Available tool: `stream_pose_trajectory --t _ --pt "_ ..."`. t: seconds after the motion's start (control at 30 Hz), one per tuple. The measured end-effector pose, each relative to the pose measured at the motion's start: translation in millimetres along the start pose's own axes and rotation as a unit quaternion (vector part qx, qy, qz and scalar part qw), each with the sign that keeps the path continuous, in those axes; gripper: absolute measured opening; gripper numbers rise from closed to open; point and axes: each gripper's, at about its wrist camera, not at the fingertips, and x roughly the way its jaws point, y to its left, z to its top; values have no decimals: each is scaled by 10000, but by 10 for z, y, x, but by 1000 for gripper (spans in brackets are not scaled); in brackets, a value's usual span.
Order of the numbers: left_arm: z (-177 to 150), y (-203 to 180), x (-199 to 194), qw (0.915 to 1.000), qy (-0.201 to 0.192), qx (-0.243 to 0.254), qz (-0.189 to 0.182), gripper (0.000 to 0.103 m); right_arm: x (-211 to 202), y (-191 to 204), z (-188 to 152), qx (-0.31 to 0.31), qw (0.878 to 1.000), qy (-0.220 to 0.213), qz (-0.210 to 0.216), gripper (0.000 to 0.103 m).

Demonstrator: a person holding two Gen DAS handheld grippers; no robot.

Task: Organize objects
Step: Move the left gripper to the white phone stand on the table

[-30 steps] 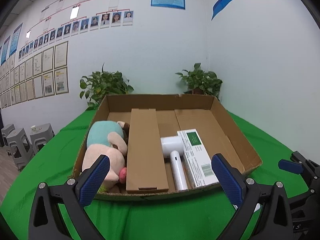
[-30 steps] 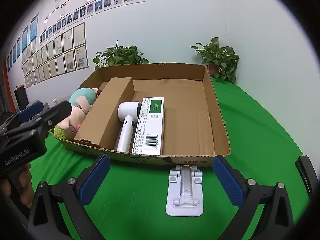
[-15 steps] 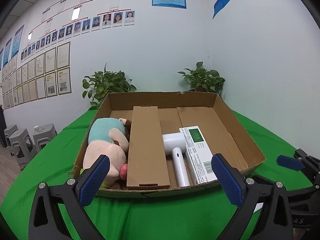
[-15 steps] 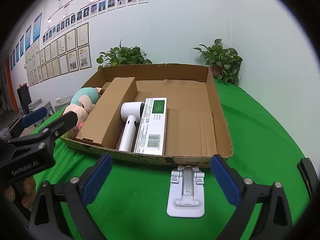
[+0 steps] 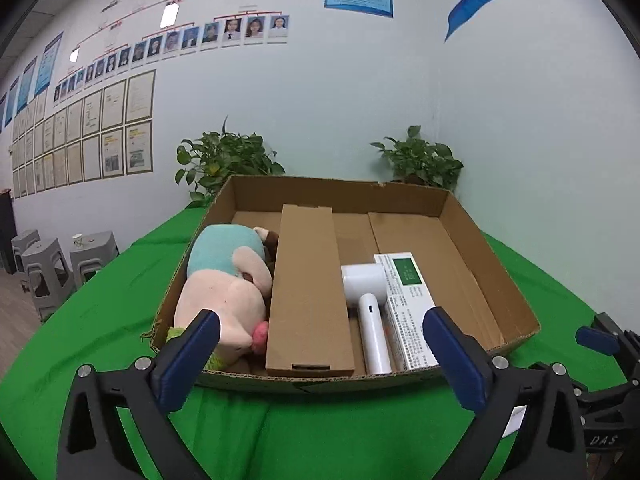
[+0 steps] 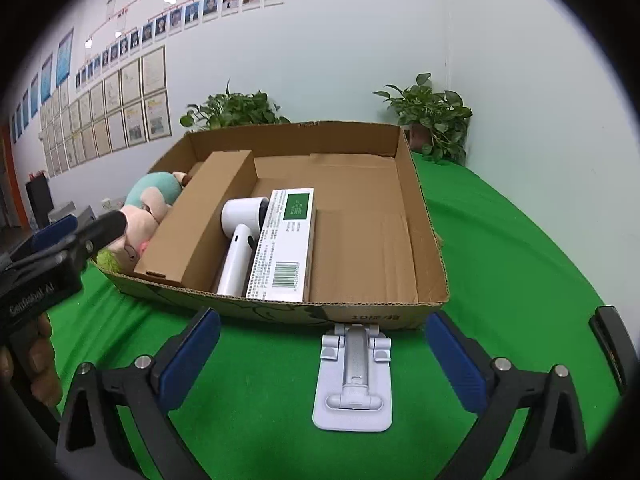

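Opening wide, right claw [image 6: 320, 360] empty, above white stand [image 6: 352, 380].

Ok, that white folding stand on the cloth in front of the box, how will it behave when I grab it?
The white folding stand looks rigid, probably light plastic. Lying flat, it shouldn't roll. Its hinge may swing open when lifted, and the smooth surface could slip.

Pale walls [image 5: 340, 92] hung with framed certificates [image 5: 120, 128]; potted plants [image 5: 224, 160] in the corner; grey stools [image 5: 48, 264] on wooden floor [image 5: 16, 312].
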Motion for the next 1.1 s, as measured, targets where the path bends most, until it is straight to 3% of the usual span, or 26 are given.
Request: stream_pose_trajectory --t 0.13,0.33,0.53,0.57,0.63,0.67,0.87,1.0,1.1 --pt "-88 78 93 9997 212 -15 -97 102 154 -71 -123 -101 9986 460 235 102" --pt "-402 130 289 9949 916 80 -405 102 488 -178 -553 17 9870 1513 533 102" --pt "-718 54 404 9840 1496 -43 -962 102 610 -200 -642 73 9868 1568 388 97" --pt "-734 40 400 9834 1506 -24 -1009 102 655 -208 -642 33 9866 1602 312 93" --pt "-759 19 369 9829 1484 -38 -1094 102 738 -211 -632 -103 9853 1701 151 70" --pt "-767 11 362 9820 1503 -56 -1144 102 750 -185 -627 -244 9853 1688 75 68" --pt "-797 5 373 9792 1593 -157 -1247 102 600 -82 -717 -225 9835 1766 335 68" --pt "-796 -24 408 9654 1866 -367 -1782 102 351 114 -857 -160 9776 1858 978 70" --pt "-846 -102 475 9426 2200 -675 -2421 102 262 207 -910 -200 9767 1823 1111 90"
